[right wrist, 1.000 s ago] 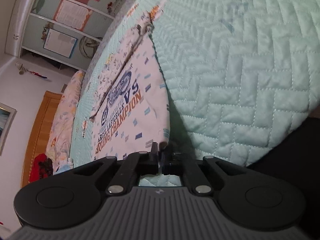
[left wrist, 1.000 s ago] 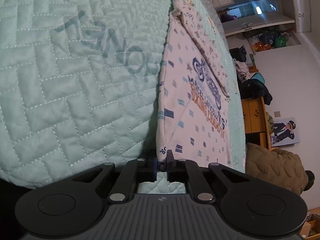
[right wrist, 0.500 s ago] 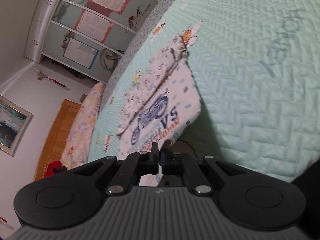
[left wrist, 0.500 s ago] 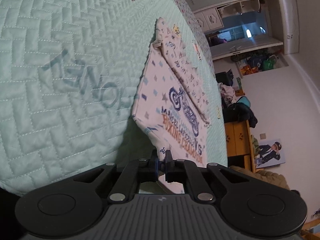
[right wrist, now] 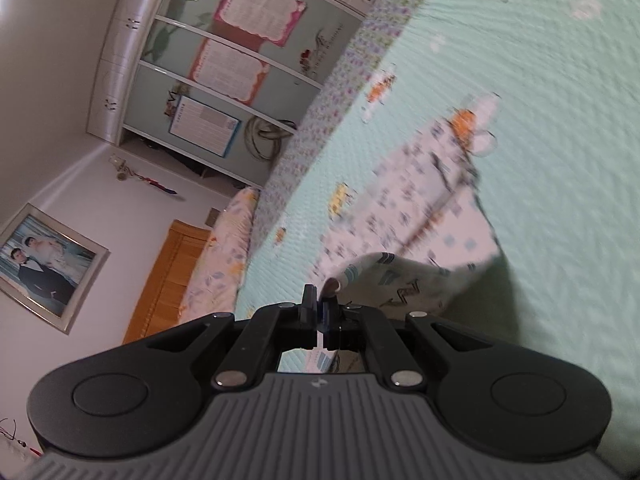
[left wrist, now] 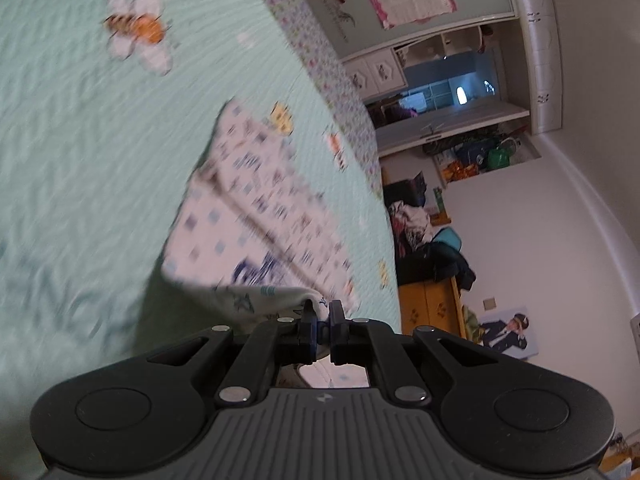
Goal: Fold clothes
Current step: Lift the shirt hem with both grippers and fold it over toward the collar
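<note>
Left wrist view first: we see the mint-green quilt (left wrist: 80,128) filling most of the picture, with a bee design stitched on it. Beyond its edge stands a wardrobe (left wrist: 400,20) with a pink poster on its door. On the quilt lies the white shirt (left wrist: 240,208), printed with small blue marks and blurred by motion. Its far part rests flat on the quilt, while its near edge is raised off the quilt and curls toward us. Our left gripper (left wrist: 319,322) has its fingers pressed together, pinching one near corner of the shirt.

From the right wrist view, the same quilt (right wrist: 560,80) covers the right side, the wardrobe (right wrist: 208,72) stands at the upper left, and a framed photograph (right wrist: 44,264) hangs on the wall at the left. The shirt (right wrist: 420,216) lies in the middle, its near edge folded up and showing the pale inner side. Our right gripper (right wrist: 319,310) has its fingers pressed together on the other near corner of the shirt.
</note>
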Demonstrator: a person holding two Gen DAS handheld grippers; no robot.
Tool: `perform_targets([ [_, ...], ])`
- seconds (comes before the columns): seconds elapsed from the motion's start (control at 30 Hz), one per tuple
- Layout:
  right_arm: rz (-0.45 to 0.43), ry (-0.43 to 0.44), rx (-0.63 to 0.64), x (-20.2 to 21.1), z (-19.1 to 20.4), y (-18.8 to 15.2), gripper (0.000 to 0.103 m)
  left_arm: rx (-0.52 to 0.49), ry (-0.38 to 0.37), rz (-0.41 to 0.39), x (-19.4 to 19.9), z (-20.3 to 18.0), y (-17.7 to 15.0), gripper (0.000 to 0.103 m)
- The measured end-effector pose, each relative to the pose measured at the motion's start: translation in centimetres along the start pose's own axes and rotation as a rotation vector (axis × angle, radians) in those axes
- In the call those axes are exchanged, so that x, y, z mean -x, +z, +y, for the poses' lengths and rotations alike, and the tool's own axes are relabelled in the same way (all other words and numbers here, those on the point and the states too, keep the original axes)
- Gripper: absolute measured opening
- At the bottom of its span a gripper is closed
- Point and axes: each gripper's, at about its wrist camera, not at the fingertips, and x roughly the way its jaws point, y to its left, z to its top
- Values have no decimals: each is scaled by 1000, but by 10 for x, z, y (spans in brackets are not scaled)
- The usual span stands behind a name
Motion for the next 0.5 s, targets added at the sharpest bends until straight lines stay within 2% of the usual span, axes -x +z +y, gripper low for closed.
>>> perform_targets([
  [0.2, -6, -2, -31, -41, 6, 47, 3, -3, 29, -17, -43, -15, 52, 5],
  [0.5, 9, -52, -93, -128, -14, 116, 3, 18, 82, -9, -131, -8, 132, 5],
])
